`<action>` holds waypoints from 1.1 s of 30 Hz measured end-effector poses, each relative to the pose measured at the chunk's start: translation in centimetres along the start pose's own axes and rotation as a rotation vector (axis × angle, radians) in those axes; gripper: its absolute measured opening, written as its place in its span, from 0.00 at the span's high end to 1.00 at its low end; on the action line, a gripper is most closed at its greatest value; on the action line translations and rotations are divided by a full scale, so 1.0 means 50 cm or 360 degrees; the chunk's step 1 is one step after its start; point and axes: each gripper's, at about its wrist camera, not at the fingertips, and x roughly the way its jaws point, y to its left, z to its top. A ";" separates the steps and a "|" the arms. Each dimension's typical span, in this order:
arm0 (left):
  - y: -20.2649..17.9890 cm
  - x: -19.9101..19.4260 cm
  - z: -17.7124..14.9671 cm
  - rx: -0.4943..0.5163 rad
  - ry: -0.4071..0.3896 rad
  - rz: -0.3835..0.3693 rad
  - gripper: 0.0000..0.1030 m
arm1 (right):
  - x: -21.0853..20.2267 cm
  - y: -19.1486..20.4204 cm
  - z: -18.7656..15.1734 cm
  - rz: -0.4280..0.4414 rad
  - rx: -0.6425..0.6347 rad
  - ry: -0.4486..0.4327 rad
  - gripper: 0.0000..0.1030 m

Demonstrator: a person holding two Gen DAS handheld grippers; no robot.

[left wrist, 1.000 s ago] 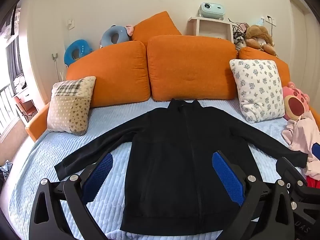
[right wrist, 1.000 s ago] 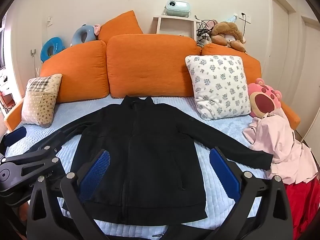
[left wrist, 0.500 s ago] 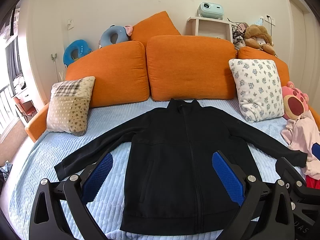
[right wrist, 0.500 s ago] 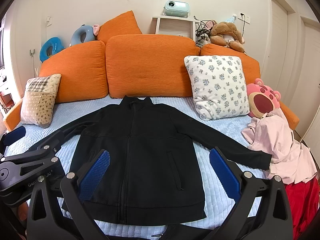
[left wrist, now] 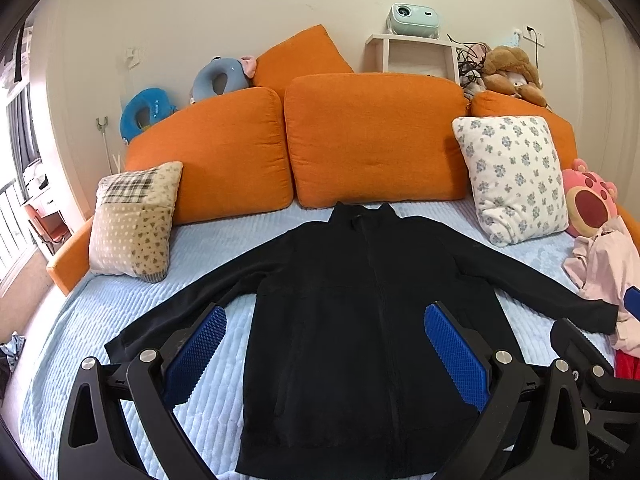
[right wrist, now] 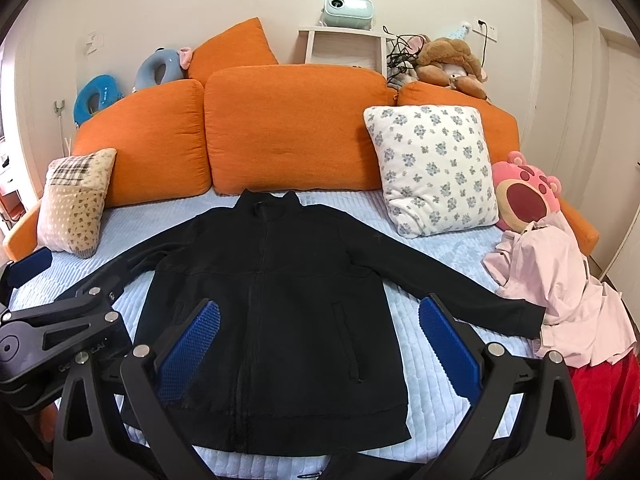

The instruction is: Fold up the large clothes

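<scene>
A black zip jacket (left wrist: 360, 320) lies flat, face up, on the light blue bed (left wrist: 224, 248), collar toward the orange cushions, both sleeves spread out to the sides. It shows in the right wrist view too (right wrist: 272, 312). My left gripper (left wrist: 324, 320) is open and empty, held above the jacket's lower half. My right gripper (right wrist: 320, 316) is open and empty, above the jacket's lower part. The left gripper's body (right wrist: 52, 328) shows at the left of the right wrist view.
Orange cushions (left wrist: 372, 140) line the back. A patchwork pillow (left wrist: 132, 220) is at the left, a floral pillow (left wrist: 516, 176) at the right. Pink clothing (right wrist: 560, 292), a red garment (right wrist: 604, 396) and a pink plush toy (right wrist: 524, 196) lie at the right edge.
Both grippers have drifted very slightly; the jacket has not moved and both grippers stay open.
</scene>
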 end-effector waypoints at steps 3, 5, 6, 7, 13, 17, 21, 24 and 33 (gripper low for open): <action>-0.007 0.013 0.007 -0.0008 -0.0009 0.0017 0.02 | 0.013 -0.007 0.008 -0.0012 0.0003 -0.0003 0.04; -0.004 0.014 0.006 -0.0004 -0.0012 0.0025 0.02 | 0.018 -0.008 0.010 -0.0020 0.0004 -0.0002 0.04; -0.002 0.014 0.005 -0.0001 -0.0014 0.0029 0.02 | 0.020 -0.008 0.010 -0.0012 0.0007 -0.0001 0.04; -0.003 0.010 0.005 0.0003 -0.0015 0.0035 0.02 | 0.020 -0.007 0.010 -0.0005 0.0007 0.0000 0.04; 0.010 0.010 -0.003 -0.0020 0.0017 0.0042 0.02 | 0.021 -0.003 0.005 0.0002 -0.0004 0.0008 0.04; 0.016 0.004 -0.002 -0.0038 0.0008 0.0036 0.02 | 0.017 0.003 0.005 -0.0003 -0.0017 0.0003 0.04; 0.013 -0.003 -0.002 -0.0033 -0.0007 0.0036 0.02 | 0.014 0.005 0.004 -0.0007 -0.0015 -0.0002 0.04; 0.016 -0.001 -0.003 -0.0059 0.0007 0.0017 0.02 | 0.012 0.004 0.004 0.0001 -0.0006 -0.0001 0.04; 0.014 0.002 -0.005 -0.0055 0.0012 0.0021 0.02 | 0.010 0.010 0.004 0.0011 -0.0001 -0.0003 0.04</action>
